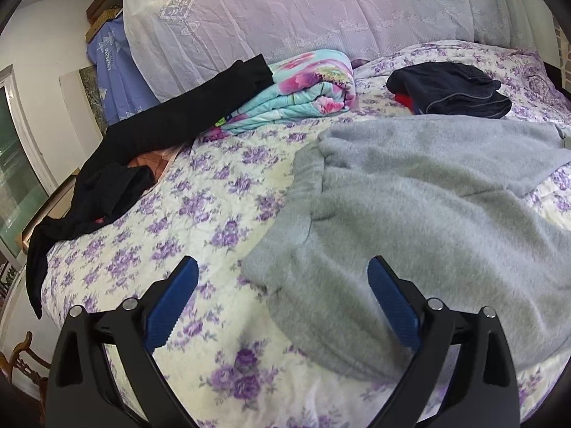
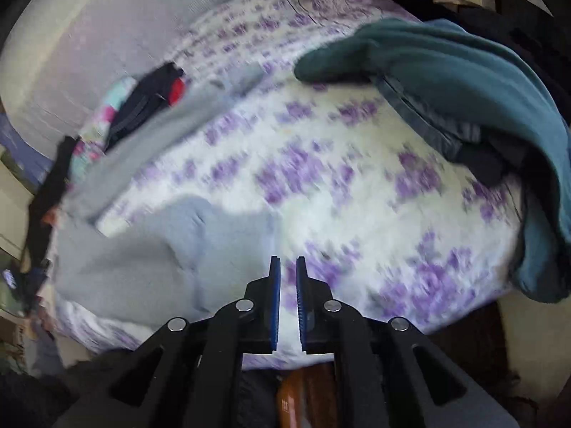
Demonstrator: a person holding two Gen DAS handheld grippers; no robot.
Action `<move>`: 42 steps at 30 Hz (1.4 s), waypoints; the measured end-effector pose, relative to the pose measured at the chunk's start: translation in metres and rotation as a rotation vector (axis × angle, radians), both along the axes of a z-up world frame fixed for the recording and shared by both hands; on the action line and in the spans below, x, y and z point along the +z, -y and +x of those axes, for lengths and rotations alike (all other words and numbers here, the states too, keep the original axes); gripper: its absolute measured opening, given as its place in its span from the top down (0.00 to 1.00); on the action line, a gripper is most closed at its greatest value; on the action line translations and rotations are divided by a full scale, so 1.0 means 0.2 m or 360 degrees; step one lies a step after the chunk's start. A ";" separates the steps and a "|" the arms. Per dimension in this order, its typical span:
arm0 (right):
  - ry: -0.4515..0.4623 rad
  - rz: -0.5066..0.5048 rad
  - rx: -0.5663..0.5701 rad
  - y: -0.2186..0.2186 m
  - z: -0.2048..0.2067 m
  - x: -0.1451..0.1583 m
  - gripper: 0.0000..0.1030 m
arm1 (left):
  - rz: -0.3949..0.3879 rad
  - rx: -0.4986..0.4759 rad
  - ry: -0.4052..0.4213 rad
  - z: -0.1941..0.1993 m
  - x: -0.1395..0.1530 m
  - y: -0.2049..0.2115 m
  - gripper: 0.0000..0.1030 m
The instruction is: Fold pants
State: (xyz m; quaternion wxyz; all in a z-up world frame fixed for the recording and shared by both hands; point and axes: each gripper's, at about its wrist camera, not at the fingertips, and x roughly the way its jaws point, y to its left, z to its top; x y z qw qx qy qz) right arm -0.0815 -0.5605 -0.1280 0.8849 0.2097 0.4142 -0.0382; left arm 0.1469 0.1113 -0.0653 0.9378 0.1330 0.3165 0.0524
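Observation:
Grey fleece pants (image 1: 410, 207) lie spread on the floral bedspread (image 1: 200, 192), waistband toward the left. My left gripper (image 1: 282, 267) is open, hovering just above the near corner of the waistband, holding nothing. In the blurred right wrist view the grey pants (image 2: 135, 249) lie at the left. My right gripper (image 2: 287, 260) is shut and empty, above the bedspread (image 2: 321, 178) to the right of the pants.
A black garment (image 1: 150, 132) and a folded floral quilt (image 1: 296, 92) lie at the far left. A dark clothes pile (image 1: 453, 89) sits at the back. A teal garment (image 2: 464, 82) lies over dark clothes at the right bed edge. A large pillow (image 1: 303, 10) lines the headboard.

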 end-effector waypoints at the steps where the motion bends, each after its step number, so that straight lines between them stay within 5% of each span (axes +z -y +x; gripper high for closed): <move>1: 0.0024 0.0023 0.0027 -0.01 0.04 0.01 0.67 | -0.0012 -0.0020 0.0003 0.01 0.02 0.02 0.09; 3: 0.0031 0.0035 0.0067 -0.02 0.10 0.00 0.45 | -0.0046 -0.0114 0.0015 0.02 0.06 0.08 0.09; 8: -0.0056 0.0092 0.0096 -0.04 0.21 -0.12 0.45 | -0.0044 -0.0403 0.0023 0.00 0.14 0.34 0.09; 11: -0.0057 0.0172 0.0138 -0.07 0.22 -0.18 0.60 | -0.0095 -0.0560 -0.0035 0.01 0.13 0.50 0.09; 13: -0.0042 0.0183 0.0156 -0.10 0.22 -0.19 0.82 | -0.0114 -0.0640 -0.0076 0.01 0.11 0.59 0.09; 16: 0.0023 0.0221 0.0156 -0.08 0.20 -0.16 0.91 | 0.0020 -0.0719 -0.0079 0.05 0.06 0.77 0.09; 22: 0.0066 0.0165 0.0135 -0.09 0.17 -0.08 0.92 | 0.0209 -0.0609 -0.0390 0.33 -0.17 0.96 0.09; 26: 0.0149 0.0127 0.0106 -0.06 0.15 0.04 0.93 | 0.0131 -0.0519 -0.0527 0.53 -0.23 0.96 0.09; 29: 0.0126 0.0085 0.0086 -0.01 0.15 0.05 0.93 | 0.0062 -0.0436 -0.0474 0.62 -0.20 0.96 0.08; 33: -0.0058 0.0164 0.0024 0.07 0.21 -0.22 0.93 | 0.0003 -0.0388 -0.0441 0.68 -0.19 0.95 0.08; 37: -0.0031 0.0165 0.0025 0.08 0.20 -0.21 0.92 | -0.0006 -0.0291 -0.0296 0.67 -0.10 0.87 0.09; 39: -0.0057 0.0094 0.0043 0.05 0.21 -0.20 0.92 | -0.0123 -0.0368 -0.0314 0.65 -0.03 0.78 0.09; 42: -0.0055 0.0113 0.0041 0.06 0.21 -0.20 0.92 | -0.0080 -0.0515 -0.0262 0.49 0.03 0.67 0.09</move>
